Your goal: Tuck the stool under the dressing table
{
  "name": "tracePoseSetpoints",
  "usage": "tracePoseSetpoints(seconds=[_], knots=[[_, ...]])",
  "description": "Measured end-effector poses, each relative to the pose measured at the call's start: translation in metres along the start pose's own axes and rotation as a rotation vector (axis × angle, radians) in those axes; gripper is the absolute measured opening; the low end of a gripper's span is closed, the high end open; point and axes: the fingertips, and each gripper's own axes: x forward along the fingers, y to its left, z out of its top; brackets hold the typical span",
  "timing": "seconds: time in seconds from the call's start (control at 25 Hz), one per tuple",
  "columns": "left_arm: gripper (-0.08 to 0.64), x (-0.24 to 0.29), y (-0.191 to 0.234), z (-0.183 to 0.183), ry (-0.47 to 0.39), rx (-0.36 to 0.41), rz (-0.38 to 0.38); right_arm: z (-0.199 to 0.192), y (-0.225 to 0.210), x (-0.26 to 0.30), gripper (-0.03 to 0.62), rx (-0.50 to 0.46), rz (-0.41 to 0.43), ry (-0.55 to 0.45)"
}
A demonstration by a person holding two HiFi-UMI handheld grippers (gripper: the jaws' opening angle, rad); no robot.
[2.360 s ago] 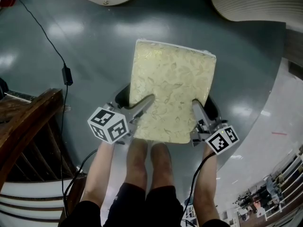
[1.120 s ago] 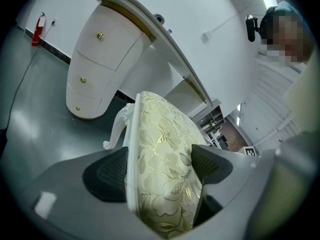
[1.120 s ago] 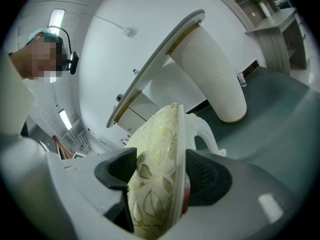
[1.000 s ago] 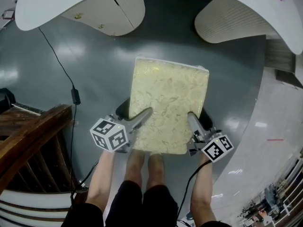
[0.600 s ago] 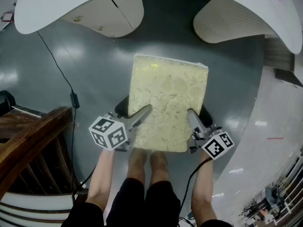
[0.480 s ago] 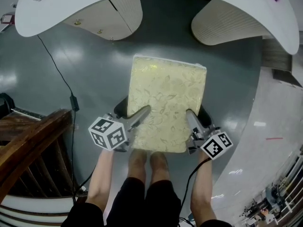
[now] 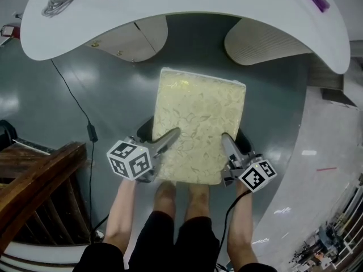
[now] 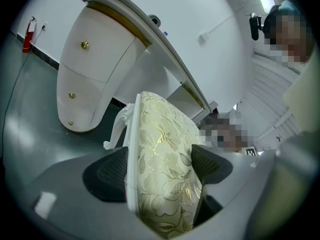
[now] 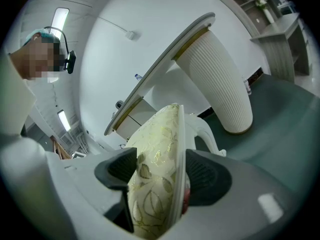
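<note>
The stool (image 7: pixel 198 132) has a cream seat cushion with a gold leaf pattern and white carved legs (image 8: pixel 117 129). It sits between my two grippers, its far edge close to the front rim of the white curved dressing table (image 7: pixel 187 1). My left gripper (image 7: pixel 159 134) is shut on the seat's near left edge, one finger on top and one underneath. My right gripper (image 7: pixel 235 143) is shut on the near right edge. In the left gripper view the cushion (image 8: pixel 160 149) fills the left gripper (image 8: pixel 160 166). In the right gripper view the seat (image 9: pixel 155 189) fills the right gripper (image 9: pixel 162 174).
The table's two pedestals flank the knee gap: a panelled one (image 7: pixel 133 38) on the left, a ribbed one (image 7: pixel 261 44) on the right. A brown wooden piece (image 7: pixel 34 174) stands at near left, a cable with an adapter (image 7: pixel 91 132) beside it. My feet (image 7: pixel 181 194) stand behind the stool.
The stool and both grippers have moved forward towards the dressing table. Much more of the table top shows now, and its rim has drawn close to the stool's far edge.
</note>
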Motion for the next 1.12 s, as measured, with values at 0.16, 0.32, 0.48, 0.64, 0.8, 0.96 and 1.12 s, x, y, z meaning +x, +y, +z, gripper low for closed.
tracePoseSetpoints(seconds=[0.16,0.32,0.48,0.64,0.8,0.96,1.12], knots=[[0.411,-0.001,0.001,-0.002,-0.005,-0.011,0.027,-0.001,-0.003,0.004,0.302,0.008,0.018,0.019],[0.412,-0.001,0.002,-0.004,0.013,-0.023,0.055,-0.004,-0.007,0.006,0.302,0.038,0.022,0.042],[0.411,0.0,0.001,-0.005,0.059,-0.031,0.092,-0.008,-0.014,0.008,0.302,0.092,0.021,0.064],[0.411,-0.001,0.002,-0.005,0.049,-0.037,0.086,-0.007,-0.012,0.009,0.302,0.083,0.023,0.067],[0.411,-0.003,0.002,-0.006,0.035,-0.045,0.081,-0.005,-0.01,0.009,0.302,0.071,0.027,0.071],[0.411,-0.002,0.003,-0.004,0.03,-0.037,0.07,-0.004,-0.009,0.009,0.302,0.063,0.027,0.059],[0.412,-0.003,0.001,-0.003,0.021,-0.027,0.057,-0.003,-0.007,0.007,0.302,0.05,0.031,0.049]])
